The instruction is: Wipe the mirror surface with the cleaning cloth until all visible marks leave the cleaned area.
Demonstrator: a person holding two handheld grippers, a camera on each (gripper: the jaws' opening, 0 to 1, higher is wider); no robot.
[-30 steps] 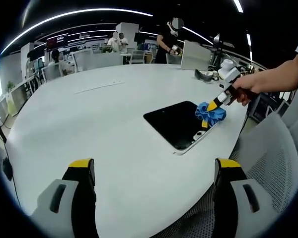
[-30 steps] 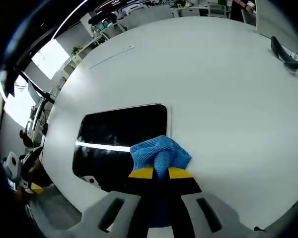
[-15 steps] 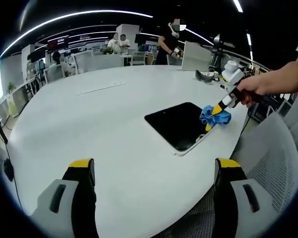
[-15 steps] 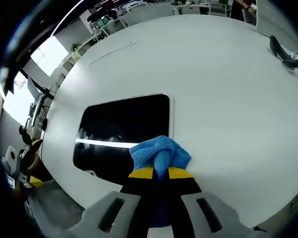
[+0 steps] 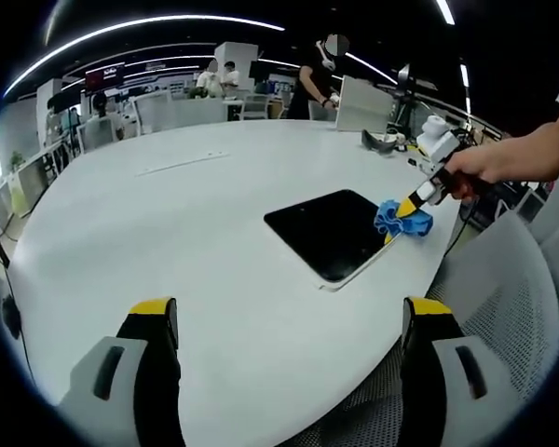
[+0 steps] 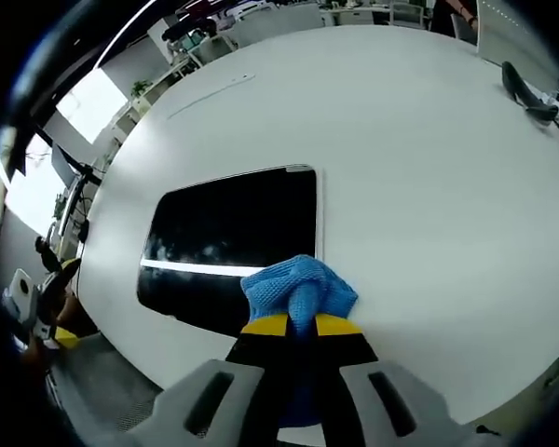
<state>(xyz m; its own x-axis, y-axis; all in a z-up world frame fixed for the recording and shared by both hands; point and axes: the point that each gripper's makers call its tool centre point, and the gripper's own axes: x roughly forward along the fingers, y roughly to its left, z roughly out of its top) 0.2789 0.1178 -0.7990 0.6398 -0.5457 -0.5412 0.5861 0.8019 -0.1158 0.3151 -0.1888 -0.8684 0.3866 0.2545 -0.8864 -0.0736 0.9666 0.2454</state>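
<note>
A dark rectangular mirror (image 5: 331,231) (image 6: 233,240) with a pale frame lies flat near the edge of the big white table (image 5: 149,242). My right gripper (image 6: 301,325) is shut on a bunched blue cleaning cloth (image 6: 298,291), which rests at the mirror's near right corner, partly over the glass. In the left gripper view the right gripper (image 5: 403,207), held by a hand, presses that cloth (image 5: 400,219) at the mirror's right end. My left gripper (image 5: 289,312) hovers open over the table's near edge, well away from the mirror, with nothing between its jaws.
A black object (image 6: 531,98) lies on the table far right. A grey mesh chair (image 5: 508,298) stands by the table edge. A thin strip (image 5: 186,163) lies on the far side. People stand among desks in the background (image 5: 219,79).
The right gripper with the cloth has slid a little outward along the mirror's right end, from over the glass to its corner. The left gripper stays open and still.
</note>
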